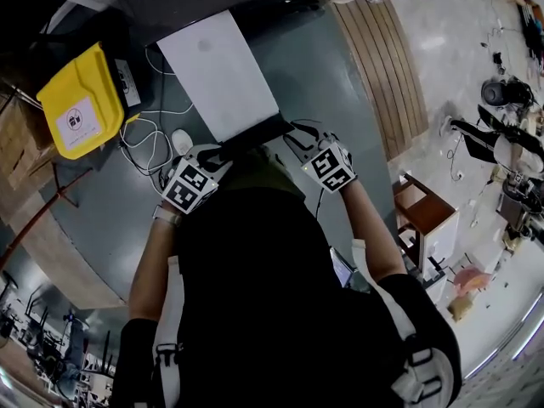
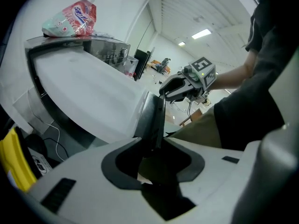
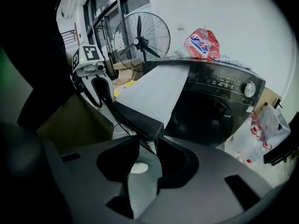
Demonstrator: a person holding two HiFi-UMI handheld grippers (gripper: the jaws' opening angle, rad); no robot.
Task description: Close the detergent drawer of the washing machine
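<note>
Drawer: the long white detergent drawer [image 1: 217,75] stands pulled well out of the black front-loading washing machine [image 3: 219,101]. Its dark grey front panel [image 1: 255,134] is the end nearest me.
Left tongs: my left gripper [image 2: 150,141] sits at the panel's left end. The jaws are only narrowly apart, the panel's edge fills the gap, and I read both pads as pressed against it.
Right tongs: my right gripper [image 3: 147,141] is at the opposite end. The jaws are just as narrow and closed on the panel's lower corner, with grey floor showing through the gap beneath it.
Head view: the two marker cubes flank the panel, one at each end, roughly level with each other.
Machine top: a red-and-white soft pouch [image 3: 201,43] lies on it.
Beside the machine: a yellow plastic box [image 1: 81,104] with a white label, and loose white cables [image 1: 144,138] on the floor next to it.
Background: a black pedestal fan [image 3: 140,34] stands near the windows.
</note>
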